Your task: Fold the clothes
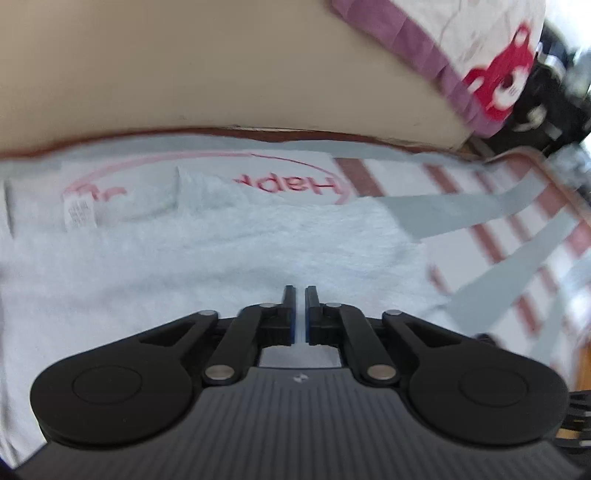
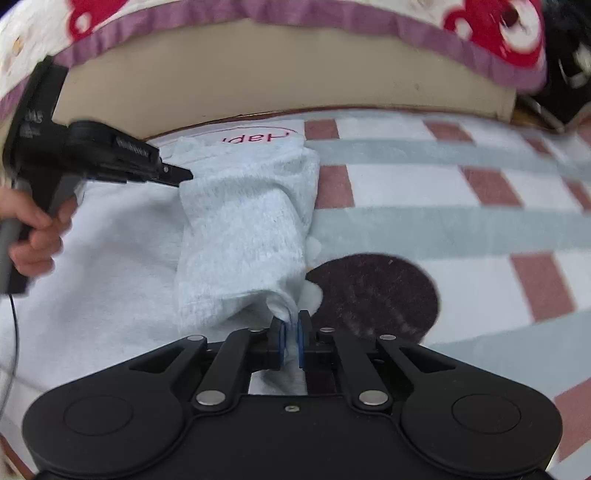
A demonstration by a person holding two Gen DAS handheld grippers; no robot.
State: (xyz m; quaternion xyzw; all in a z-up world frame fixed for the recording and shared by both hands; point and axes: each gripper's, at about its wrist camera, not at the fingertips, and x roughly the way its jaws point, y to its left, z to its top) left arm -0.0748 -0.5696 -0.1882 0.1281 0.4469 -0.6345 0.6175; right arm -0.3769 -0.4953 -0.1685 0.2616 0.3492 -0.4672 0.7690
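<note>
Logging a pale grey garment (image 2: pixel 110 240) spread flat on a checked mat (image 2: pixel 443 229), close against a beige upholstered edge (image 1: pixel 221 74) with a purple-trimmed blanket (image 2: pixel 332 14) above. Saw one side turned over onto the body as a thick folded flap (image 2: pixel 243 229), with pink lettering (image 1: pixel 295 184) and a sewn label (image 1: pixel 79 214) showing near the far end.

Found right claw (image 2: pixel 291 325) narrowed on the near corner of that flap, cloth pinched between the blue pads. Found left claw (image 1: pixel 300 295) nearly closed too, only a slit between the jaws; from the right wrist view its tip sat at the flap's far corner, seemingly nipping the edge there. Could not fully confirm that grip. Saw a hand (image 2: pixel 33 229) wrapped round its handle.

Judged the fabric soft, fleecy, light and limp: likely to sag between two holds, not slippery, nothing fragile. Reckoned corners and doubled edges the best purchase, taken as a pair so the fold line stayed straight. Could not tell how many folds remained
</note>
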